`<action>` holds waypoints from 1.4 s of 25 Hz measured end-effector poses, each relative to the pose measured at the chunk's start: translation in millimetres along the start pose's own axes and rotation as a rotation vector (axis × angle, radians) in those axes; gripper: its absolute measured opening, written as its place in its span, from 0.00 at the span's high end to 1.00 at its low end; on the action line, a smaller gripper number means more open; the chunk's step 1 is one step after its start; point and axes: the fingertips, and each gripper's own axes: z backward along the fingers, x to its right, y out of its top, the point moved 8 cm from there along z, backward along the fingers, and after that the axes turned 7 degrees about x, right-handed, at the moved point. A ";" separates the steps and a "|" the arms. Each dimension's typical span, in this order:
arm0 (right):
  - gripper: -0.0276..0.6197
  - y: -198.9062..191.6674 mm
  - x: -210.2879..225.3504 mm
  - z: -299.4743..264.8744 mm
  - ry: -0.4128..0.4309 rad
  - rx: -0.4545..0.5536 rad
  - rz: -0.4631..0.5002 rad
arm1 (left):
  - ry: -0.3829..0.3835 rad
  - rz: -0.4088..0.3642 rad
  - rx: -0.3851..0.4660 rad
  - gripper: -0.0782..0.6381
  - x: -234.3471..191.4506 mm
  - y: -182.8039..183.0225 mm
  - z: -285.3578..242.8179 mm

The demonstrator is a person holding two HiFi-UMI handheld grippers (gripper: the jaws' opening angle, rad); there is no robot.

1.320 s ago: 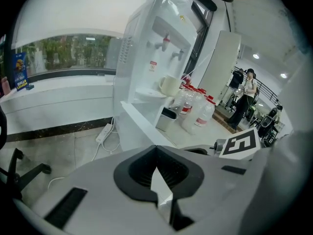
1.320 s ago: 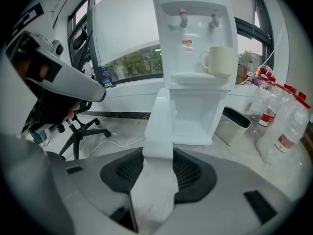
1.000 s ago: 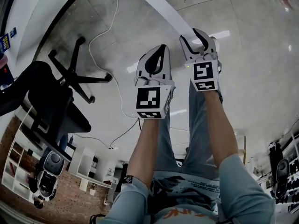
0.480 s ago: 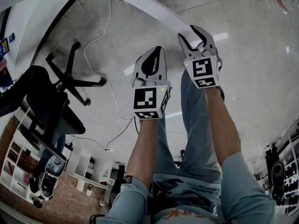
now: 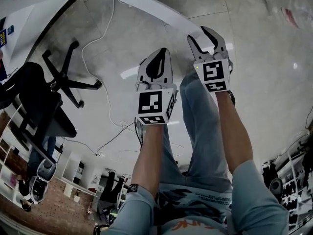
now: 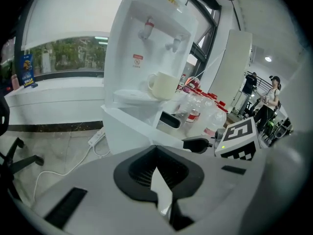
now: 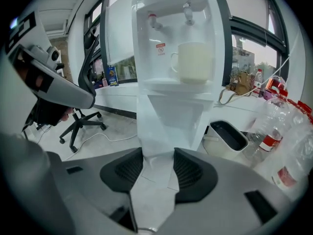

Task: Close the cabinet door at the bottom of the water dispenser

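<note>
1 cabinet door [image 7: 155, 124]: white, swung out from the water dispenser [image 7: 171, 18] base, its edge running between the right jaws.
Right gripper [image 5: 199, 35]: pinching that edge (pads on both faces).
Left gripper [image 5: 163, 54]: pressed together, empty, just beside.

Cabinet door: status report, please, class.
Left gripper shut, empty. Right gripper clamped on cabinet door edge. Door open, swung out. Bin beside dispenser, apart from door.

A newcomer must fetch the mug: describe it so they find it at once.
Find the white water dispenser by the window. On the drip tray under its two taps stands a cream mug, the only cup there; nearby things are clear, red-capped bottles.
</note>
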 end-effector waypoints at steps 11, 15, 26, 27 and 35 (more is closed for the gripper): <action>0.64 14.6 55.7 -16.9 0.071 0.038 0.097 | 0.067 0.050 0.046 0.86 14.0 -4.2 -22.8; 0.64 17.9 73.1 -23.2 0.071 0.057 0.101 | 0.081 0.060 0.063 0.86 16.5 -5.7 -31.1; 0.64 33.6 112.5 -41.5 0.115 0.080 0.144 | 0.100 0.071 0.114 0.86 23.2 5.9 -56.5; 0.64 34.7 116.0 -43.4 0.119 0.082 0.148 | 0.105 0.071 0.119 0.86 22.9 6.7 -57.3; 0.64 44.9 146.4 -63.4 0.142 0.096 0.198 | 0.144 0.083 0.146 0.86 22.4 8.2 -63.0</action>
